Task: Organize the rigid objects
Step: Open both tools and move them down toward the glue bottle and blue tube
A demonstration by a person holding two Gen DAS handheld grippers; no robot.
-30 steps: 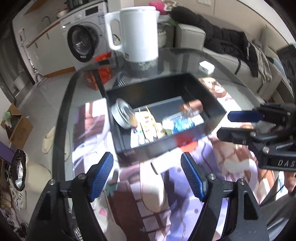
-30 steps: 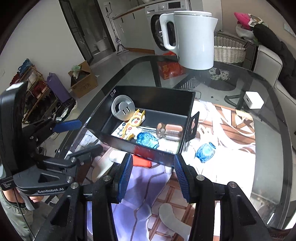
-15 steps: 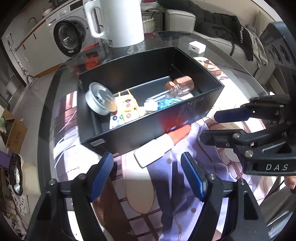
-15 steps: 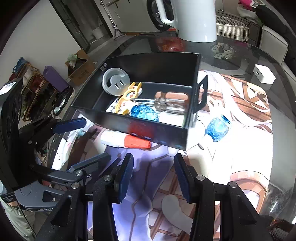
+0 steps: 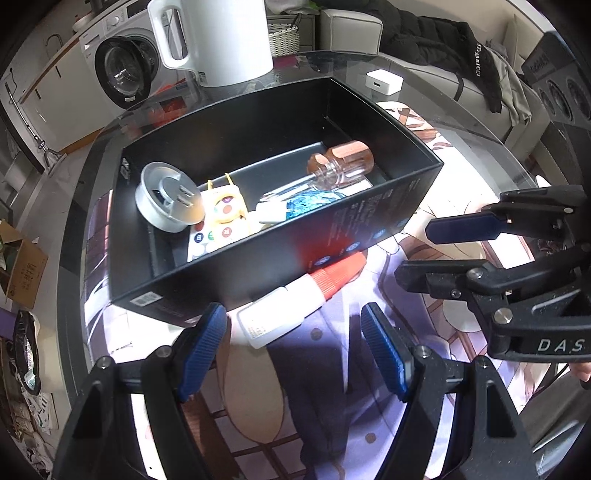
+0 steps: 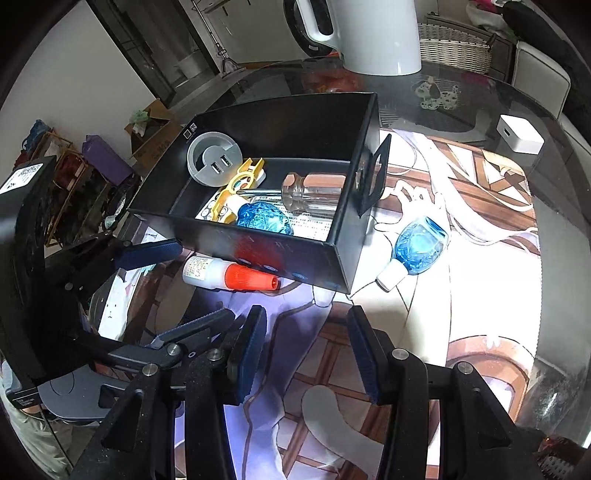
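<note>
A black box [image 5: 388, 214] [image 6: 280, 254] on the printed mat holds a grey round adapter [image 5: 168, 197], a yellow toy [image 5: 225, 206], a clear-handled screwdriver [image 5: 340, 166] and a blue crinkled item [image 6: 264, 218]. A white glue bottle with an orange cap [image 5: 291, 306] [image 6: 229, 275] lies on the mat against the box's near wall. My left gripper [image 5: 295, 347] is open just short of the bottle. My right gripper [image 6: 306, 347] is open and empty over the mat. A blue bottle with a white cap [image 6: 415, 249] lies right of the box.
A white kettle [image 5: 214, 37] [image 6: 373, 33] stands behind the box on the glass table [image 6: 461, 103]. A small white block [image 6: 519, 134] lies at the back right. Each gripper shows in the other's view: the right one [image 5: 491, 254], the left one [image 6: 166, 291].
Both grippers have moved forward and down toward the box. The glue bottle, half hidden a second ago, now lies in plain sight between my left fingers' line. Both stay open.
</note>
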